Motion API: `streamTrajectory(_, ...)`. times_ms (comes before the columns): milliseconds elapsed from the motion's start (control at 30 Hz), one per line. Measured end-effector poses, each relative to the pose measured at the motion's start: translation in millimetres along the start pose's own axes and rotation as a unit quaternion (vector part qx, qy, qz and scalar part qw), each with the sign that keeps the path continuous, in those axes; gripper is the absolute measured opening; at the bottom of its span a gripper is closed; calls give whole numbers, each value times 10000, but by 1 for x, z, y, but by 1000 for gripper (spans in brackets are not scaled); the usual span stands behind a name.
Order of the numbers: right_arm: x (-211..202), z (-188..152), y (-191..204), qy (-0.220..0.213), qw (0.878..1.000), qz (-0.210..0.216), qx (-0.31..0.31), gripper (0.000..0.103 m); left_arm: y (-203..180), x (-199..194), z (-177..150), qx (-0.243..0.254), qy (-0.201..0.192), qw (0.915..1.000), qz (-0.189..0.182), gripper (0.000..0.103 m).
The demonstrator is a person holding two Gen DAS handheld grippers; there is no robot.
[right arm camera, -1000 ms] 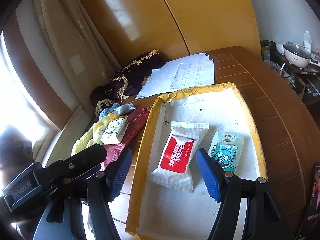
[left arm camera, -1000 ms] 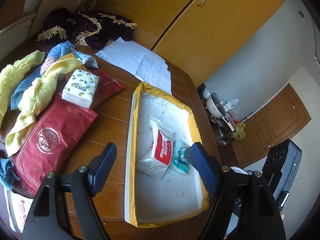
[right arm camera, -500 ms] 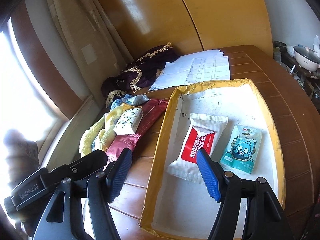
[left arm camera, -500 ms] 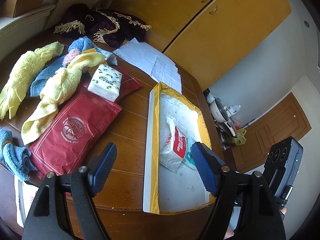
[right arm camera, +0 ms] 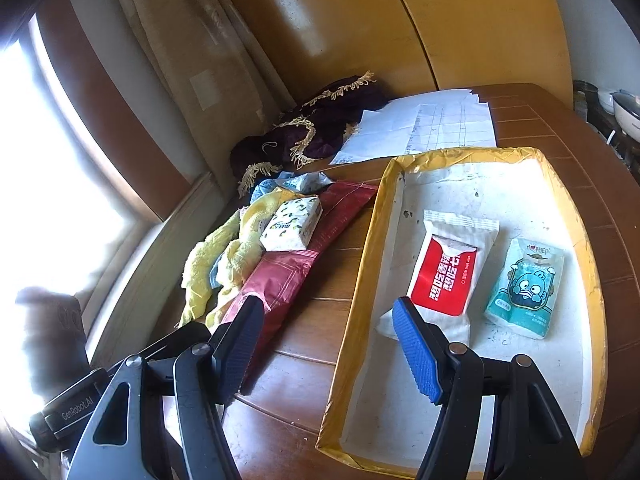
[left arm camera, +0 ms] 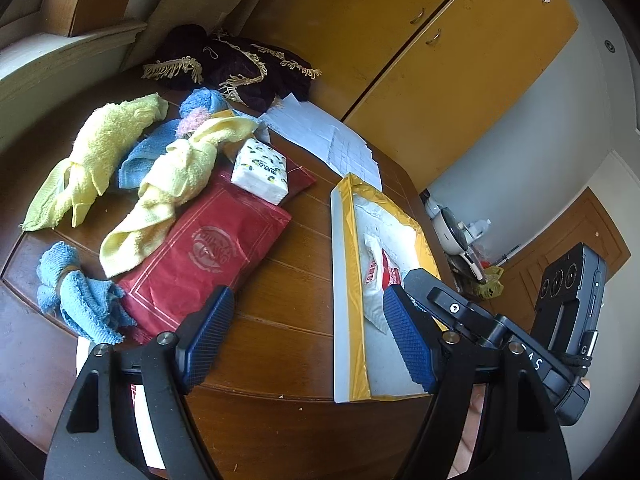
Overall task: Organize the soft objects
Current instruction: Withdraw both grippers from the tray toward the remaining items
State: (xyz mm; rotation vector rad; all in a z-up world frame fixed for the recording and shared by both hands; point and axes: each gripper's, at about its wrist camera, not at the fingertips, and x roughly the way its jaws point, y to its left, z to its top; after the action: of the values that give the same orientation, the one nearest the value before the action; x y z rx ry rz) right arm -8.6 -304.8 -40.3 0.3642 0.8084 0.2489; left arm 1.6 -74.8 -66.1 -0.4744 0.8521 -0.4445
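Hovering: left gripper [left arm camera: 304,336], right gripper [right arm camera: 326,344], both wide apart, empty | tray [right arm camera: 362,276] right: two packs | towels [left arm camera: 172,172] upper left

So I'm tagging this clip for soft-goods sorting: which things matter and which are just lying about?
Job:
tray
red wipes pack
teal tissue pack
white tissue pack
yellow towels
blue cloths
red bags
both open claws, left claw, right claw

Lying about:
papers
fringed dark cloth
cupboard
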Motion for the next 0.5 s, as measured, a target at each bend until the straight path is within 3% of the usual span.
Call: streamTrajectory(500, 8, -1, 7, 124, 9998, 128, -68, 69, 10, -3, -2, -69, 71, 9999, -47, 77)
